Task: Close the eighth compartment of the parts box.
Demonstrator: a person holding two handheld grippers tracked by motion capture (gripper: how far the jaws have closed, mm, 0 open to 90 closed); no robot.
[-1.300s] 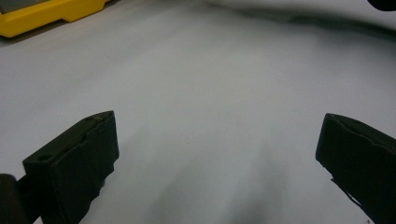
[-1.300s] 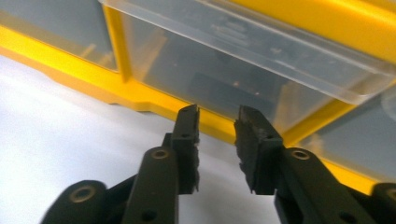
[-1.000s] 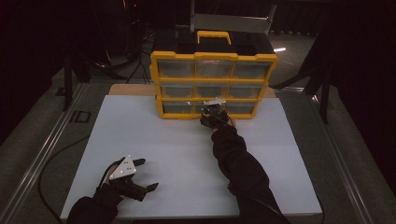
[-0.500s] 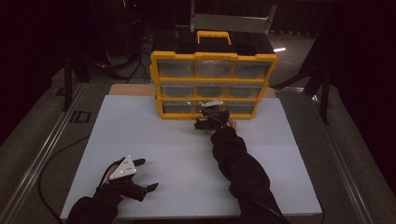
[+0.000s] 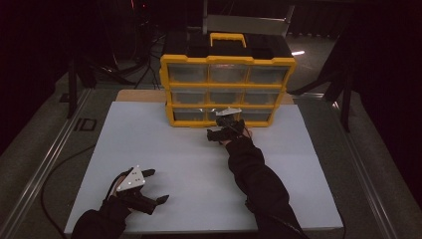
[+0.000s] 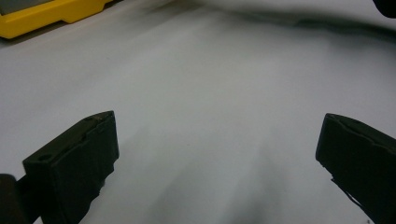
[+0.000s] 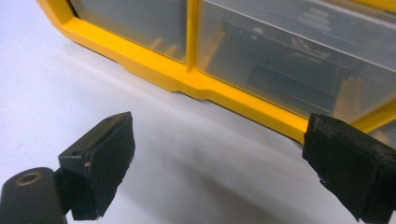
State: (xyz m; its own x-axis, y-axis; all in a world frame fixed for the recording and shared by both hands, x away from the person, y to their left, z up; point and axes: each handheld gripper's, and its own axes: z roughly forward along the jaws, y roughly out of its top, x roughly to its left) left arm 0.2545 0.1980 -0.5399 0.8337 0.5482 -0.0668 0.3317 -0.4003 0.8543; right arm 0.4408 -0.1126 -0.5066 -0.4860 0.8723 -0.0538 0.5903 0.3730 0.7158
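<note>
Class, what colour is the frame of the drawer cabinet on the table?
Yellow; the frame shows best in the high view.

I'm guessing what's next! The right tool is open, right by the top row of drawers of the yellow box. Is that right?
Nearly. The right tool is open, but it's by the bottom row of drawers of the yellow box, not the top. The high view shows it low on the white table.

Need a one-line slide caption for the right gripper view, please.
Right gripper, black jaws open, poised over the white table surface just short of the yellow-framed organiser's translucent bottom drawers.
</note>
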